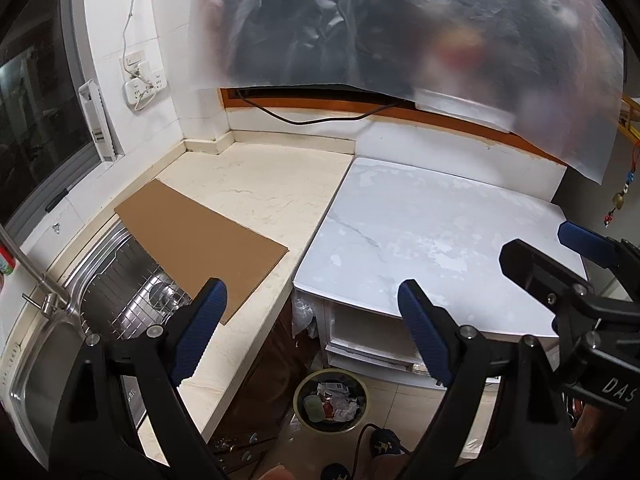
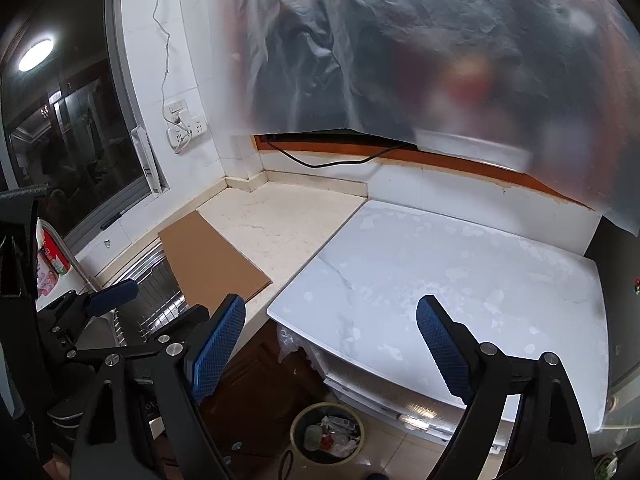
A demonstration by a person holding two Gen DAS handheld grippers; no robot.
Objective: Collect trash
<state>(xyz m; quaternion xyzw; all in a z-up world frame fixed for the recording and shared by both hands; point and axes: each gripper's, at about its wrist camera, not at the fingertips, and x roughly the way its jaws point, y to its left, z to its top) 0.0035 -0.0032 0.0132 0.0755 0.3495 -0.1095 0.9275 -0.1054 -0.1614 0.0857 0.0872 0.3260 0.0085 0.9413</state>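
A round trash bin [image 1: 331, 400] with a black liner stands on the floor below the counter, holding crumpled wrappers and scraps; it also shows in the right wrist view [image 2: 327, 432]. My left gripper [image 1: 310, 312] is open and empty, held above the counter edge over the bin. My right gripper [image 2: 330, 320] is open and empty, above the front edge of the white marble top [image 2: 460, 280]. The right gripper's fingers [image 1: 584, 240] show at the right of the left wrist view. A flat brown cardboard sheet [image 1: 200, 240] lies on the cream counter, partly over the sink.
A steel sink [image 1: 120, 280] with a wire rack and a tap sits at the left. A cream counter [image 1: 260, 192] meets the white marble top [image 1: 440, 240]. A wall socket [image 1: 140, 84] with cables is on the back wall. A translucent plastic sheet [image 1: 400, 32] hangs above.
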